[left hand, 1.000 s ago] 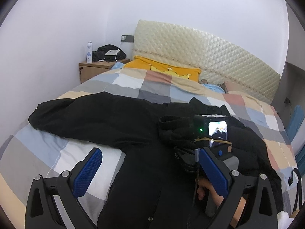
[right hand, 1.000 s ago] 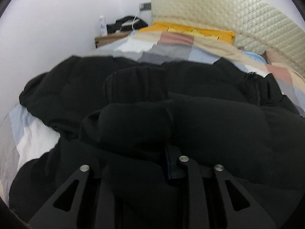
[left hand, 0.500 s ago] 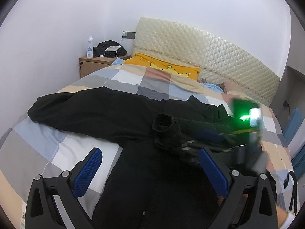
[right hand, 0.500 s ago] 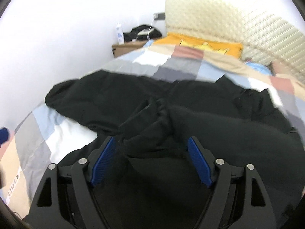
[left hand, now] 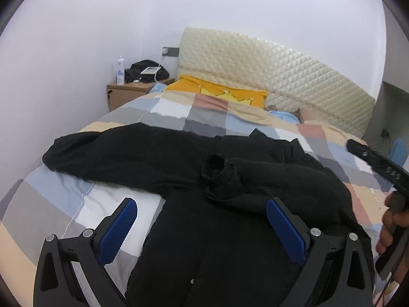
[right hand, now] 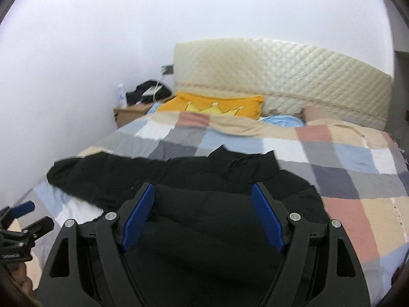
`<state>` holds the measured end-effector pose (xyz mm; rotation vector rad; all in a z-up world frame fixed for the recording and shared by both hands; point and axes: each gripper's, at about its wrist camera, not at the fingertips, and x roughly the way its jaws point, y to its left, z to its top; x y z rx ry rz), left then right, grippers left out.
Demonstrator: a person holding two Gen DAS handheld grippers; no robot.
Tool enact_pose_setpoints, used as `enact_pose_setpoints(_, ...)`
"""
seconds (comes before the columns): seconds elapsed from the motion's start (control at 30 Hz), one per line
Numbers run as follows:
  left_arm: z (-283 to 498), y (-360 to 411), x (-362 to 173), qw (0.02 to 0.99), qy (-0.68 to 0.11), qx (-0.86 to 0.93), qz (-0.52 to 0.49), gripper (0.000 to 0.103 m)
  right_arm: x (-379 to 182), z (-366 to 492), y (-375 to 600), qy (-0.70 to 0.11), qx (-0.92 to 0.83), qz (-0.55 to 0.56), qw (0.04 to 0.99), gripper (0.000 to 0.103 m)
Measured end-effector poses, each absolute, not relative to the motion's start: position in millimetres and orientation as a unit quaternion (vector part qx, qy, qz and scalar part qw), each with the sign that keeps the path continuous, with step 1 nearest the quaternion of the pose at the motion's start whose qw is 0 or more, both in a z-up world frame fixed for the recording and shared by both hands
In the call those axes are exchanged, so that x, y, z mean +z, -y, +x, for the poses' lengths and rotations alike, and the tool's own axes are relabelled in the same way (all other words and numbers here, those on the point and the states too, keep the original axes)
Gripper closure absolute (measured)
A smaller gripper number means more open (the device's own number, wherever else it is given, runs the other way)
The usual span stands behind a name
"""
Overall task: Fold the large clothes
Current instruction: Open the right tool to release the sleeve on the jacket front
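A large black jacket (left hand: 204, 217) lies spread on the checked bedcover (left hand: 179, 110). Its right sleeve is folded across the body, with the cuff (left hand: 217, 170) near the middle. Its left sleeve (left hand: 102, 153) stretches out to the left. My left gripper (left hand: 202, 227) is open and empty above the jacket's lower body. My right gripper (right hand: 203, 215) is open and empty above the jacket (right hand: 204, 204); its body shows at the right edge of the left wrist view (left hand: 378, 163). The left gripper shows at the left edge of the right wrist view (right hand: 23, 220).
A yellow pillow (left hand: 225, 93) and a quilted headboard (left hand: 281, 69) are at the far end of the bed. A wooden nightstand (left hand: 127, 93) with a bottle (left hand: 120, 69) and dark items stands at the far left against the white wall.
My right gripper let go of the folded sleeve, opened and drew back to the right. The sleeve now rests across the jacket's body. My left gripper stayed open.
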<state>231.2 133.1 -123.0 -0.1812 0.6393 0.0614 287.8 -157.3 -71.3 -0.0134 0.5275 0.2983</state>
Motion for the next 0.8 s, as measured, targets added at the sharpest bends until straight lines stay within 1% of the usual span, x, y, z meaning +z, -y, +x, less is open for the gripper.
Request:
enact_pose_setpoints(0.23,231,-118,-127,0.945,-0.311,-0.004,-0.098,0.001,-54,244,196,-0.228,0.127,-0.003,0.965,0.024)
enact_pose_setpoints(0.47,224,-87,-127,0.95,-0.304,-0.022,-0.07,0.001,-62,209,225,-0.228,0.109,-0.006,0.968,0.024)
enact_pose_setpoints(0.8,211,-69,-124,0.953,-0.298,-0.033,-0.052,0.001,-81,164,249,-0.221,0.118,-0.01,0.968,0.024)
